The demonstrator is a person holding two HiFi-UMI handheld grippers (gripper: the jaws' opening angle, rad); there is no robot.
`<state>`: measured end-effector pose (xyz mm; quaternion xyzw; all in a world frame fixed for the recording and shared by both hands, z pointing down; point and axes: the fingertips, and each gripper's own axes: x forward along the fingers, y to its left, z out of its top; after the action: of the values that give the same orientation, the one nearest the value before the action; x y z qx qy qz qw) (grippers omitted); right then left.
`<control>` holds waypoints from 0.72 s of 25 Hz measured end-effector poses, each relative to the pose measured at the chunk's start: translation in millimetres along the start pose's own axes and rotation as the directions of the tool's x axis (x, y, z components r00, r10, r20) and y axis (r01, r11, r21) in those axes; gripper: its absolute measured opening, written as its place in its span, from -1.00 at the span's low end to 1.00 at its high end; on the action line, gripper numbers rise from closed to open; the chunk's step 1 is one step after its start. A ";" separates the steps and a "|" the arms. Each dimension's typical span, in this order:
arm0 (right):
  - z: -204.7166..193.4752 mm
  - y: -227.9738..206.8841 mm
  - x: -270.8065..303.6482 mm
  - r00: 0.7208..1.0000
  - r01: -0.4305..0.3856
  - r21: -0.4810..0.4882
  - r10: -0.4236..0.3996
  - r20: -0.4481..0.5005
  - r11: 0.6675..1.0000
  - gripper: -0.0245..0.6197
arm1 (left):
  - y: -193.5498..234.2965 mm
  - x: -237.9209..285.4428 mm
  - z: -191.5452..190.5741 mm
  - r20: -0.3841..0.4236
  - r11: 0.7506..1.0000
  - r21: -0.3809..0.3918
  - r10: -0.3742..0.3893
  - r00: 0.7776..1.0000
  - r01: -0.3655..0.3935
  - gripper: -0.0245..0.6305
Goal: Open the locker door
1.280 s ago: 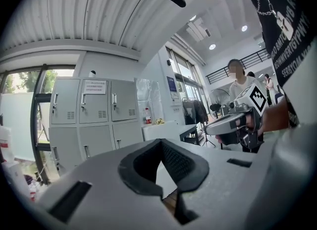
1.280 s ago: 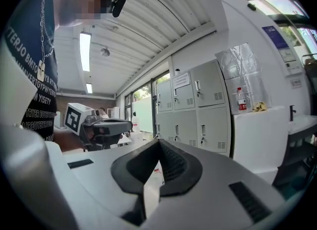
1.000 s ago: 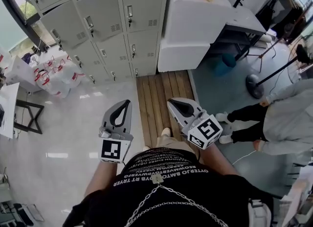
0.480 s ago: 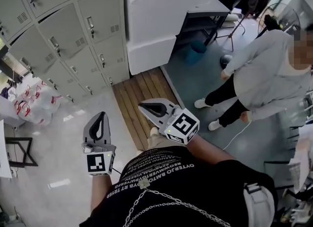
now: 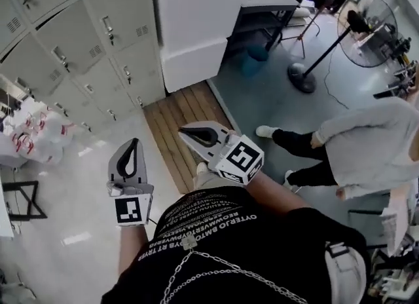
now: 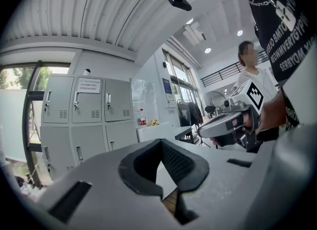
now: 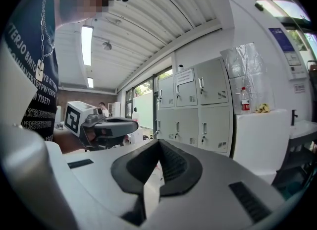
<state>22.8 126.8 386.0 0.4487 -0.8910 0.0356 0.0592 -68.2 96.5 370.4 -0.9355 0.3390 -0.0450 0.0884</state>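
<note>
- A bank of light grey metal lockers (image 5: 98,40) fills the upper left of the head view. Every door is shut, and each has a small upright handle and a vent grille.
- In the left gripper view a white paper notice (image 6: 89,85) sits on one upper door. Its print is too small to read.
- The left gripper (image 5: 133,144) is held out in front of the waist, pointing roughly level towards the lockers and well apart from them. Its marker cube (image 5: 129,209) faces up at the rear. The jaws are closed together with nothing between them.
- A strip of brown wooden slats (image 5: 177,122) lies on the floor between the two grippers and the lockers.
- The right gripper (image 5: 186,132) is held just beside the left one, tip angled towards the lockers. Its marker cube (image 5: 241,158) is tilted, and its jaws are pressed together on nothing.
- The black shirt (image 5: 222,230) carries white capitals that appear upside down from the head view, so I cannot read them with certainty.
- A white block-shaped cabinet (image 5: 196,21) stands against the right end of the lockers.
- A person in a pale grey top (image 5: 373,145) stands at the right edge.
- A black standing fan (image 5: 366,27) is further back at the right.
</note>
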 end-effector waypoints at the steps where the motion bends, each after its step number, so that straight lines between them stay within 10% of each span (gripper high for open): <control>1: 1.5 -3.6 5.4 1.000 -0.002 0.004 0.002 0.007 1.000 -0.93 | 5.4 1.5 0.5 -0.001 1.000 0.001 0.007 1.000 -0.007 -0.92; 18: -0.8 -2.3 62.1 0.999 -0.033 0.002 0.033 -0.006 0.999 -0.93 | 66.0 -11.0 -30.5 -0.018 0.992 -0.081 0.093 0.996 -0.094 -0.92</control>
<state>-12.0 76.1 395.4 0.4338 -0.8981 0.0390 0.0610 -122.4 49.7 387.1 -0.9211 0.3847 -0.0337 0.0498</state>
